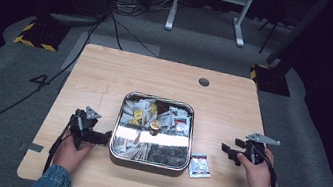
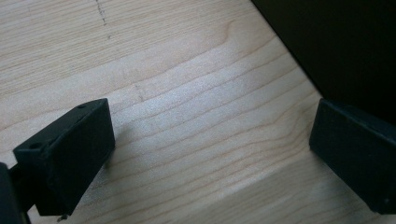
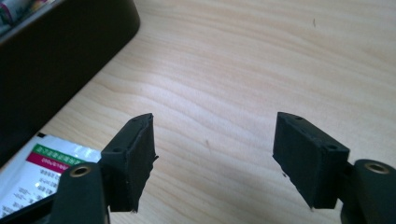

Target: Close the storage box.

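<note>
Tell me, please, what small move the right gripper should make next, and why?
Probably ease the right gripper toward the sachet lying on the table beside the tray. Its jaws stand open with only bare wood between them, and in the right gripper view the sachet sits just outside one jaw, so a short shift would likely bracket it.

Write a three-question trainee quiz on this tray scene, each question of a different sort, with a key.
1. True or false: the white packet lies inside the metal tray.
2. Multiple choice: the right gripper has its jaws A) shut on the packet, B) open with nothing between them, C) shut on the tray rim.
3. Short answer: which gripper is on the side of the tray away from the packet?

Key:
1. False. It lies on the table, just off the tray's near right corner.
2. B.
3. The left gripper, also open over bare wood.
</note>
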The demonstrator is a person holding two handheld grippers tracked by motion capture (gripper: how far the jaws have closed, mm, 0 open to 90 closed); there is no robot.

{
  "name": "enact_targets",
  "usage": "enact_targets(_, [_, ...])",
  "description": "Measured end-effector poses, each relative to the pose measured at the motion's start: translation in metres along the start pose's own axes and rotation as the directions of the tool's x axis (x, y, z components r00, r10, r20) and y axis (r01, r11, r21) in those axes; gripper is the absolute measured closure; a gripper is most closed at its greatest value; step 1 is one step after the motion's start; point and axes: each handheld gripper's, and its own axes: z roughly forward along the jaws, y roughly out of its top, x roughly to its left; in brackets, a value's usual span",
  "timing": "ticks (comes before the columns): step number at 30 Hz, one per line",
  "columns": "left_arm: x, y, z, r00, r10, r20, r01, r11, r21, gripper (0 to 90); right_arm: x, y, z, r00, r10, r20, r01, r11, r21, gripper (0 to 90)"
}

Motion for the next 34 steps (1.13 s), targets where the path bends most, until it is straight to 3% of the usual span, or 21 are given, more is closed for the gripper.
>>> enact_targets(3, [0.0, 0.0, 0.0, 1.0, 0.0, 0.0, 0.0, 1.0, 0.0, 0.3, -0.003, -0.008, 0.003, 0.9999, 0.013, -0.003, -0.013, 1.0, 0.013, 28.9])
enact_targets(8, [0.0, 0.0, 0.0, 1.0, 0.0, 0.0, 0.0, 1.0, 0.0, 0.3, -0.009, -0.022, 0.008, 0.9998, -0.007, 0.02, 0.006, 0.999, 0.044, 27.2])
enact_targets(14, [0.0, 0.0, 0.0, 1.0, 0.0, 0.0, 0.0, 1.0, 0.0, 0.4, -0.012, -0.029, 0.009, 0.9985, -0.019, 0.052, 0.019, 1.0, 0.009, 23.5])
enact_targets(18, [0.0, 0.0, 0.0, 1.0, 0.0, 0.0, 0.0, 1.0, 0.0, 0.4, -0.011, -0.031, 0.011, 0.9933, -0.093, 0.068, 0.092, 0.996, 0.024, 17.9])
enact_targets(34, [0.0, 0.0, 0.0, 1.0, -0.001, -0.004, 0.001, 1.0, 0.001, 0.4, -0.009, -0.03, 0.014, 0.9921, -0.053, 0.114, 0.049, 0.998, 0.039, 9.6])
